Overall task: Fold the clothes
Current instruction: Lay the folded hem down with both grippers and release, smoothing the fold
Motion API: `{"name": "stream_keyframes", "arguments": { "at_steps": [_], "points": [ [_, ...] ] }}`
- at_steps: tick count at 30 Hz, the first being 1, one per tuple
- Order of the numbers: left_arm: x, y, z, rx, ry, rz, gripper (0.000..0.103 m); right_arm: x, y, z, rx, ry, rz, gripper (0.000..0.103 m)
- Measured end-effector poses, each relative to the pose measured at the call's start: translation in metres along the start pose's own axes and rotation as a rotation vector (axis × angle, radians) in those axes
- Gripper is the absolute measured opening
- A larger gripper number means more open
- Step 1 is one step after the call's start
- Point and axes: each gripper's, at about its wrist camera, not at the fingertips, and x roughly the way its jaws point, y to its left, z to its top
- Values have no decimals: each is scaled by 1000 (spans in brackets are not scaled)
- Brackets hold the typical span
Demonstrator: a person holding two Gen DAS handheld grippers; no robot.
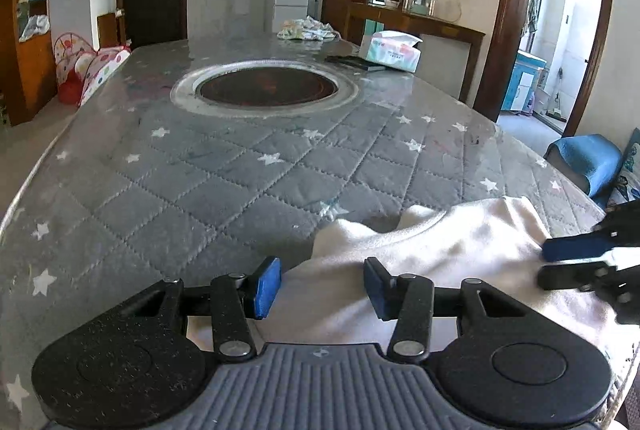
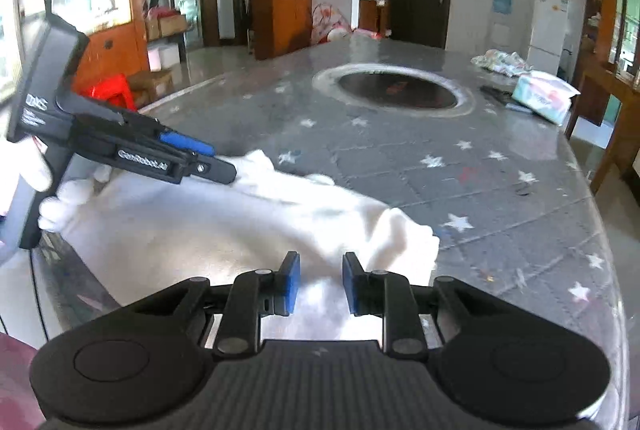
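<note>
A white garment (image 1: 440, 254) lies crumpled at the near edge of the table, which is covered by a grey quilted cloth with white stars (image 1: 240, 166). My left gripper (image 1: 322, 286) is open, its blue pads over the garment's left part with nothing between them. My right gripper (image 2: 320, 284) is open over the garment (image 2: 224, 230), empty. In the left wrist view the right gripper (image 1: 576, 254) comes in from the right, low over the cloth. In the right wrist view the left gripper (image 2: 208, 158) is at the garment's far left edge, held by a white-gloved hand.
A round dark inset (image 1: 266, 86) sits in the table's middle. A tissue pack (image 1: 394, 50), a dark flat object (image 1: 354, 62) and a heap of patterned clothes (image 1: 308, 28) are at the far right. Shelves, a fridge and a play tent stand around the room.
</note>
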Motion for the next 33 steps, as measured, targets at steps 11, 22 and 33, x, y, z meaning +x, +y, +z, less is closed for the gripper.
{"name": "stream_keyframes", "arguments": {
  "at_steps": [11,22,33],
  "points": [
    [-47,-29,-11,84,-60,-87,51,-25,-8,-20,16,20,-6,25],
    [-68,-34,-54,35,-16,-132,51,-32,-3,-33,-6,43,44,26],
    [-85,-22,-66,-23,-58,-131,54,-33,-2,-33,-4,51,52,29]
  ]
}}
